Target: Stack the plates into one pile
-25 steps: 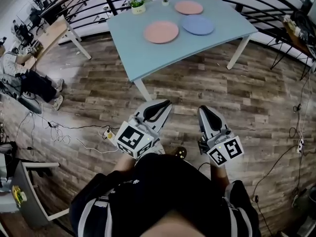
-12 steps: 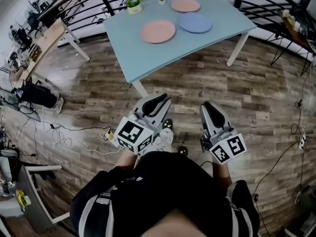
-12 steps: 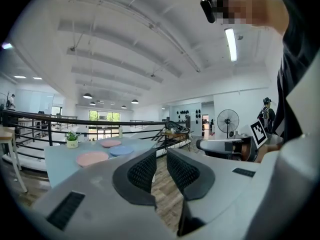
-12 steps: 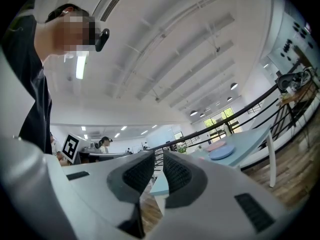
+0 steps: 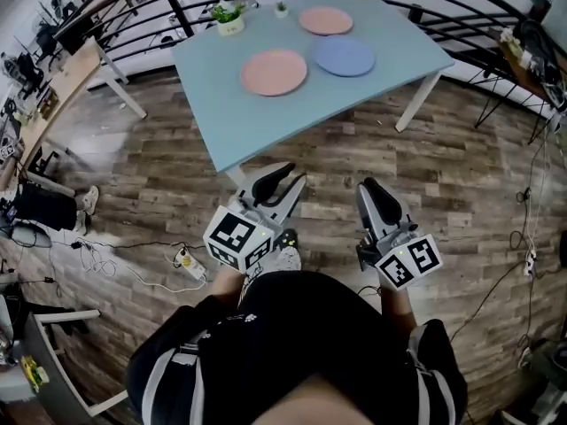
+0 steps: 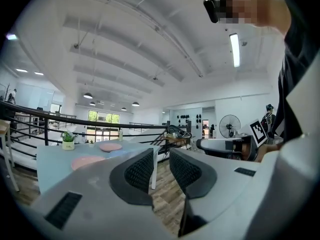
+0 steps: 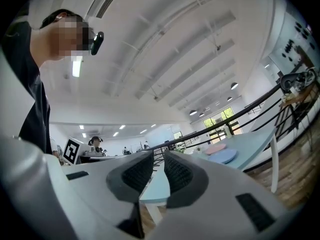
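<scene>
The near pink plate (image 5: 275,72), blue plate (image 5: 343,56) and far pink plate (image 5: 325,20) lay empty and unstacked on the counter (image 5: 266,118). Short of it, the left hand-held gripper (image 5: 276,177), its jaws just opening, and the right hand-held gripper (image 5: 370,189) stood narrowly apart, both empty.

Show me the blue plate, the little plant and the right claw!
blue plate (image 5: 343,56), head view, middle of the plate.
little plant (image 5: 231,27), head view, its pale pot.
right claw (image 7: 158,156), right gripper view, gap between its two fingertips.

Black top (image 5: 301,343), white-striped sleeves (image 5: 168,374), grey left tool (image 5: 285,172) and right tool (image 5: 368,187), black ribbed pads (image 6: 140,170), black-and-white marker cubes (image 5: 237,239)
</scene>
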A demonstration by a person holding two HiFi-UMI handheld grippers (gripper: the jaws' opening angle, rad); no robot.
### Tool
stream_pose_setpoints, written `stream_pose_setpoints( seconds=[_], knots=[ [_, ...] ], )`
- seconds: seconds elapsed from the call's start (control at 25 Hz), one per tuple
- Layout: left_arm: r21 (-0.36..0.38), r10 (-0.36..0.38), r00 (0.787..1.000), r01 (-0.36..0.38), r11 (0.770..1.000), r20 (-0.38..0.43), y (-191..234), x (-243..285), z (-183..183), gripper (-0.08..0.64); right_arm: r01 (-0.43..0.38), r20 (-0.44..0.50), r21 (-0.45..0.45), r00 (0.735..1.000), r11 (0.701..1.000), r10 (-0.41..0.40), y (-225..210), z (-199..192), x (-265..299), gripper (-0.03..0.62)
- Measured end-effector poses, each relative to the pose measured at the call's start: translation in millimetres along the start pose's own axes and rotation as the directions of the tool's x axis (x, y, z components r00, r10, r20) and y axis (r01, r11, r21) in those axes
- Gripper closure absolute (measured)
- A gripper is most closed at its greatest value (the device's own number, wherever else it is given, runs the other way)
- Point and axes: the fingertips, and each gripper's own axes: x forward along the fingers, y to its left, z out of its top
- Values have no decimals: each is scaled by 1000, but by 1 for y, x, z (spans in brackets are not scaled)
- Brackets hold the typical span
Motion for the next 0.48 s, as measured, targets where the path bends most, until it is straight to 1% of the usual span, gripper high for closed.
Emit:
stream_pose_setpoints(
  seconds=[0.12, 0.28, 0.48],
  knots=[
    [1, 16, 1000, -16, 1000, -5, 28, 9, 0, 480, 0, -13, 2, 1000, 1000, 0, -10, 0, 24, 523],
    [-22, 33, 999, -33, 999, -8, 66, 19, 1, 480, 5, -38, 5, 999, 1000, -4, -21, -2, 58, 518],
    [-29, 48, 999, -49, 998, -17, 116, 28, 1, 476, 9, -62, 17, 998, 1000, -8, -31, -4, 104, 512]
  ],
)
